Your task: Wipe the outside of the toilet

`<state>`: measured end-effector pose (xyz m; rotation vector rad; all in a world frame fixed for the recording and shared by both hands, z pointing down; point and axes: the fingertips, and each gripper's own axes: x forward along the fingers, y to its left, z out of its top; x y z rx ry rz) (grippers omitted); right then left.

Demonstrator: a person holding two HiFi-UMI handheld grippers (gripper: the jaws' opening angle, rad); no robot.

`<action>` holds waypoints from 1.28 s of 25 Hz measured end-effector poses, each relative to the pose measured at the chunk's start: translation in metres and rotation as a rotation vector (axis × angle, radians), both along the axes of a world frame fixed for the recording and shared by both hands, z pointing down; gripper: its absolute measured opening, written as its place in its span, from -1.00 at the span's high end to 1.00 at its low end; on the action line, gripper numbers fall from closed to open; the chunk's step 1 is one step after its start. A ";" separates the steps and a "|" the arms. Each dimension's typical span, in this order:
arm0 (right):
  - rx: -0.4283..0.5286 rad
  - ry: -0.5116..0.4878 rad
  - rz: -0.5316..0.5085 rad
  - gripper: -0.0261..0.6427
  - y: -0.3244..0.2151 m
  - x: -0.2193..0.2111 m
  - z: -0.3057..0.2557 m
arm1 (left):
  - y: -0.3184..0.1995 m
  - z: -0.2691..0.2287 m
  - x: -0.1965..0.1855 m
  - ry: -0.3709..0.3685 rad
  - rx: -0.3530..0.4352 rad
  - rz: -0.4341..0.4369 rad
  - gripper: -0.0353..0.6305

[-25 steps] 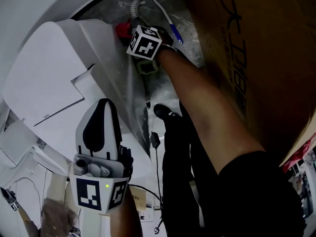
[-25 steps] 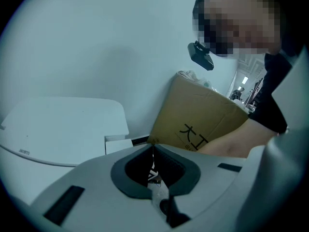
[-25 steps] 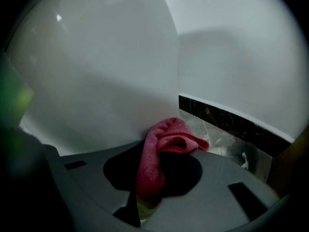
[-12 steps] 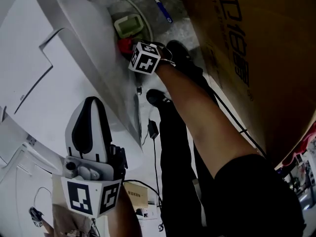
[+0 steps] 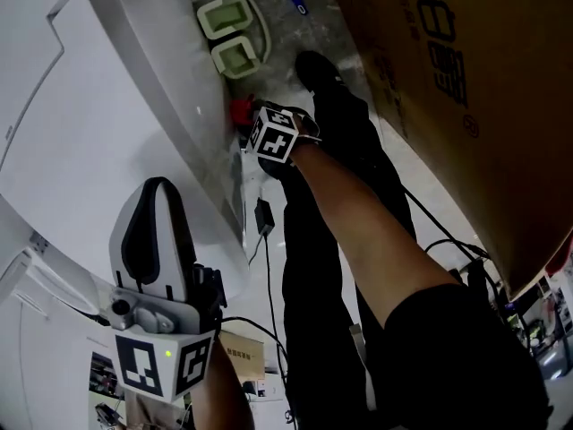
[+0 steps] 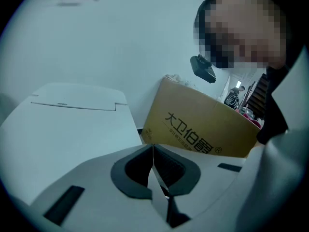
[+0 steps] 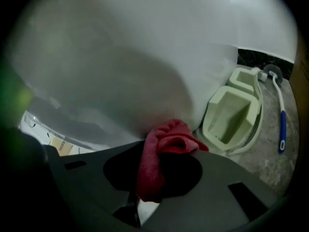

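Since the earlier frame the right tongs have slid along the toilet's flank, away from the green brush holder and toward the person, carrying the red cloth with them. The toilet is the largest body: white, glossy and curved, filling the left of the head view and the upper field of the right gripper view. It should behave as hard, fixed and slippery, so the tongs need only press, not grip it. A cardboard box stands on the floor well to its right, with the person's legs between. The right forearm reaches down into this gap. The left tongs hover near the toilet's upper surface; their own view shows the jaws closed together with nothing between them. The right tongs are clamped on the cloth, which bunches over the jaw tips and lies against, or just beside, the toilet's lower outside wall; actual contact cannot be confirmed. The cloth looks soft, light and limp. It will mould to the curve, but is best held by a gathered fold, as here, with a pad left proud of the tips. A blue-handled brush lies on the floor beyond the holder.
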<state>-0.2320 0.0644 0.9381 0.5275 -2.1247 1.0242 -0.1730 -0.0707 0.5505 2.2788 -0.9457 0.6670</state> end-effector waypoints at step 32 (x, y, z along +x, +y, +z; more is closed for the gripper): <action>0.678 -0.258 0.279 0.66 -0.115 0.117 -0.708 | 0.036 -0.357 -0.099 0.174 0.381 -0.186 0.83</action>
